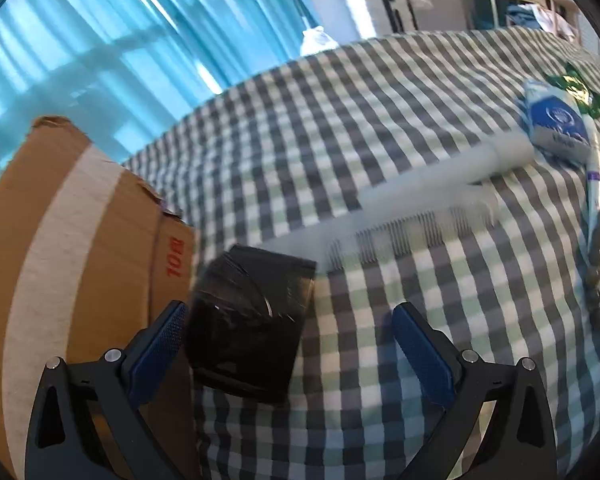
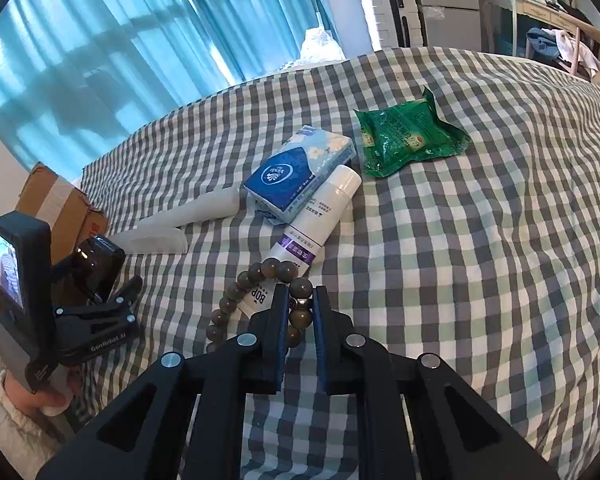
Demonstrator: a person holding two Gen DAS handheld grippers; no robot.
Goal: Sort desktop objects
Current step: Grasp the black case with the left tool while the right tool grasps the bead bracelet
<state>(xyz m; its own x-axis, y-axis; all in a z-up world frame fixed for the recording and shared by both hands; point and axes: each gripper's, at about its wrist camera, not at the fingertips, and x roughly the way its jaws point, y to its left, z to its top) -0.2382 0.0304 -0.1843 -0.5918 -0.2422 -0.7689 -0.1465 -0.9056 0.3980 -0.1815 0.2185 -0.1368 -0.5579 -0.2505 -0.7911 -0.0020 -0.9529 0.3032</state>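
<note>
Right gripper (image 2: 301, 300) clamped narrow on bead bracelet (image 2: 236, 300), 1 bead pinched between the pads, loop draped over white BOP tube (image 2: 312, 224). Left gripper (image 1: 290, 320) spread wide, black wrapped box (image 1: 248, 320) between its fingers, touching left pad only, beside cardboard carton (image 1: 80, 240). White comb (image 2: 156, 236), Vinda tissue pack (image 2: 296, 172), green sachet (image 2: 408, 136) lying on checked cloth (image 2: 480, 260).

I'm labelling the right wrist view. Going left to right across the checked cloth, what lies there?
Cardboard box → black case → white comb → bead bracelet → tissue pack → green packet.
</note>
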